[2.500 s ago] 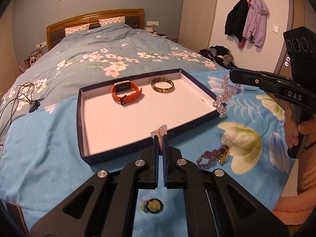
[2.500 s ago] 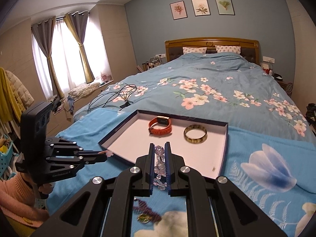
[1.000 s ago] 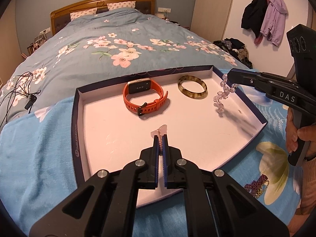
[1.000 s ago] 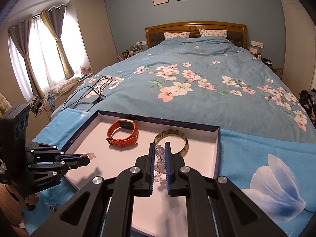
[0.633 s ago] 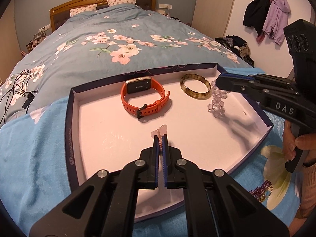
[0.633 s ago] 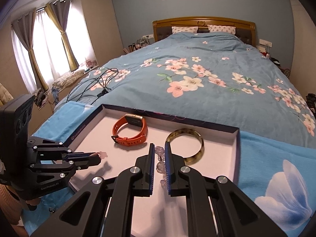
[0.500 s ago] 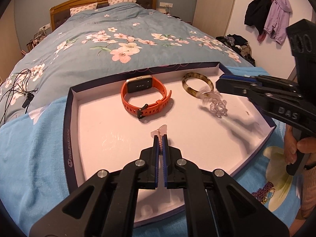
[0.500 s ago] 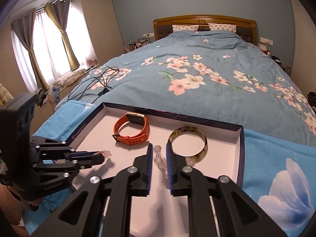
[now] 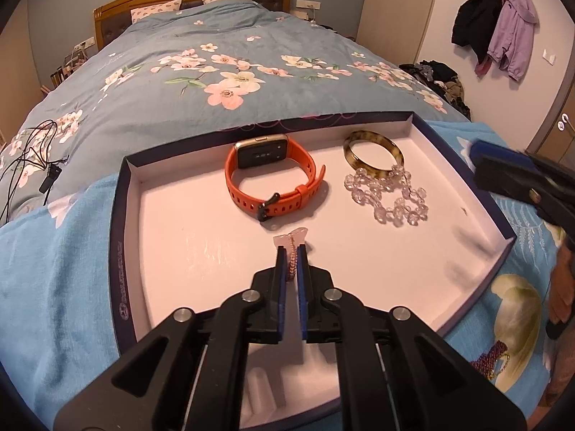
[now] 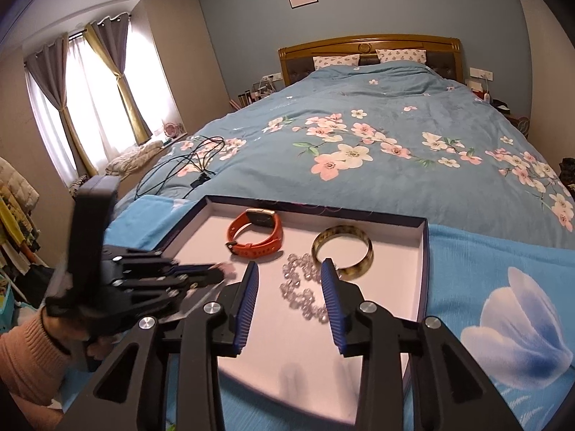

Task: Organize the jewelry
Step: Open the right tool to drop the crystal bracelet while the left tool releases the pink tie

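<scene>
- The tray [image 9: 124,237] is a shallow dark-walled box with a pale liner, sitting on the blue floral bedspread [image 9: 215,64].
- Left gripper [image 9: 291,248] is clamped on a thin pink beaded chain [image 9: 293,260] with a little pink butterfly charm [image 9: 290,240] poking out past the tips. Most of the chain is buried between the pads, so can't say how long it is. It's held over the middle of the tray.
- Right gripper [image 10: 289,276] has its jaws spread wide with nothing between them. The crystal bead bracelet [image 10: 302,292] lies on the liner under the gap.
- From the left wrist view the bead bracelet [image 9: 388,194] is a loose heap, and one end overlaps the near edge of the tortoiseshell bangle [image 9: 373,152].
- Orange smartwatch [image 9: 273,179] sits left of the bangle, buckled, not touching it.
- A purple beaded piece [image 9: 490,357] lies on the bedspread outside the tray, partly behind the left gripper's frame and pretty dark, so hard to read.
- In the right wrist view the left gripper [image 10: 222,273] is motion-blurred and its tip is mush.
- Black cables [image 10: 187,165] lie further up the bed.
</scene>
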A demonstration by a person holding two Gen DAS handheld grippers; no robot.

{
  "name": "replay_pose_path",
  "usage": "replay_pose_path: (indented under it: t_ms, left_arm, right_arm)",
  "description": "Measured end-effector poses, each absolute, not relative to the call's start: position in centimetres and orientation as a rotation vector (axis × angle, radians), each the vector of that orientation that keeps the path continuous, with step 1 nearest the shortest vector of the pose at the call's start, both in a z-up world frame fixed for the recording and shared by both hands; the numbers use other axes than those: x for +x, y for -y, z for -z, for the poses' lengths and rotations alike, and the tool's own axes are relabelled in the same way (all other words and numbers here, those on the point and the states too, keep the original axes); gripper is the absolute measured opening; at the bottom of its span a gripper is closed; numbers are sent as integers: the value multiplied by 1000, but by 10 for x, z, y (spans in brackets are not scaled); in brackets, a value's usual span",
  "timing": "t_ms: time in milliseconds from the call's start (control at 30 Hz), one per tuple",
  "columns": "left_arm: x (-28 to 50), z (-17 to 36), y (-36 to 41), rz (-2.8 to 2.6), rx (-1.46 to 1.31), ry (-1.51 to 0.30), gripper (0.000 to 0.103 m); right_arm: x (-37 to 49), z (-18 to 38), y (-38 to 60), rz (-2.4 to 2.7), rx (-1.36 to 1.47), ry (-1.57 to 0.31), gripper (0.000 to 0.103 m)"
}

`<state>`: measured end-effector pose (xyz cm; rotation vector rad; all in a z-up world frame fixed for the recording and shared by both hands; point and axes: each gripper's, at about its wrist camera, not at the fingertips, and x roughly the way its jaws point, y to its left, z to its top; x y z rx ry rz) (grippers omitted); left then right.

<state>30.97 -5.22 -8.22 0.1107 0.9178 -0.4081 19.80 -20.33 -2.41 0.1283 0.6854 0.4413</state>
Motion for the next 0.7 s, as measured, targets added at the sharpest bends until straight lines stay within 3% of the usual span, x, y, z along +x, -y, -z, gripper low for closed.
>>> replay_pose_path:
  t_ms: [100, 167, 333, 567, 700]
  left_arm:
    - [313, 81, 55, 399, 111, -907, 17]
    - [313, 77, 54, 394, 101, -888, 31]
    - [293, 56, 43, 347, 95, -793, 52]
    - [240, 27, 22, 313, 125, -683, 56]
    - [208, 22, 8, 323, 144, -662, 57]
  right_arm:
    - [184, 21, 206, -461, 139, -678, 35]
    - [170, 19, 208, -481, 134, -668, 39]
    - [133, 16, 207, -538, 93, -657, 46]
    - [92, 42, 206, -539, 35, -728, 45]
    - [75, 53, 200, -564, 6, -760, 39]
